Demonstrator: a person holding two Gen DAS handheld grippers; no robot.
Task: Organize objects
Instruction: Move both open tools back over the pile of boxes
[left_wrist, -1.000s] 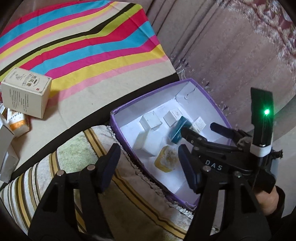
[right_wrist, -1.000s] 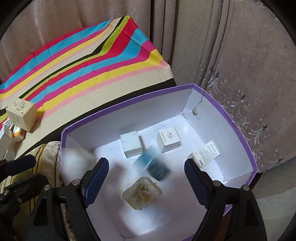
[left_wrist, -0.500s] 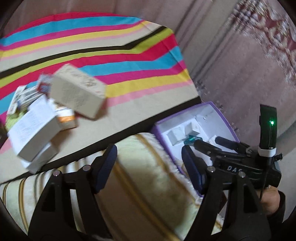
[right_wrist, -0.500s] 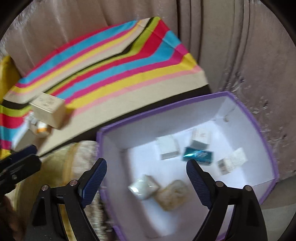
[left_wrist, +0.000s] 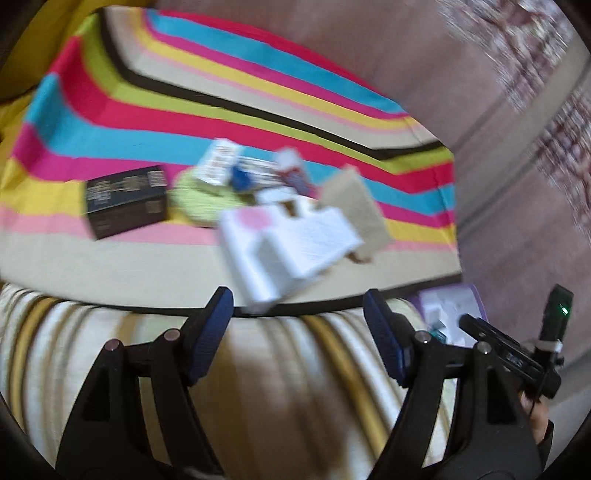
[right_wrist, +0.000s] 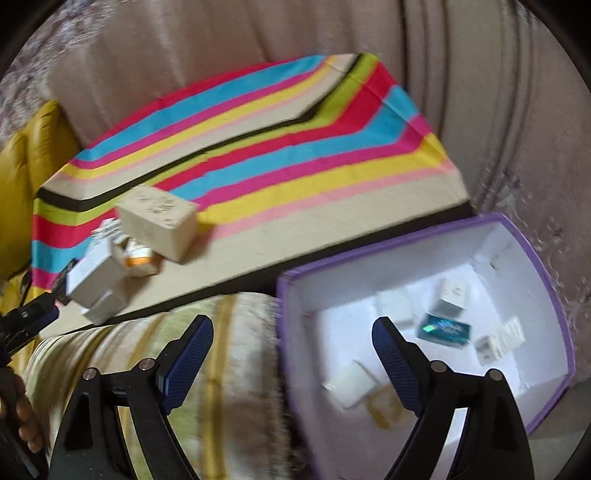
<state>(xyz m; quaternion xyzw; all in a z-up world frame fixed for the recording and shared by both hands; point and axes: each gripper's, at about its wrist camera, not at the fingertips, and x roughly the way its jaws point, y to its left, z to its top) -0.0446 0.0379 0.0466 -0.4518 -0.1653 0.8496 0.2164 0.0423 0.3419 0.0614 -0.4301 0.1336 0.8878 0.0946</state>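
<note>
Purple box (right_wrist: 546, 280) w/ small cartons (right_wrist: 452, 295)

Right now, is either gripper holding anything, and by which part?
Nothing is held. The left gripper and right gripper both stand open, with only the striped cushion and purple box beyond them.

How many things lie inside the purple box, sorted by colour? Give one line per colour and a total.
Inside the purple box:
White boxes: 4
Teal box: 1
Yellowish packet: 1
Total: 6
</note>
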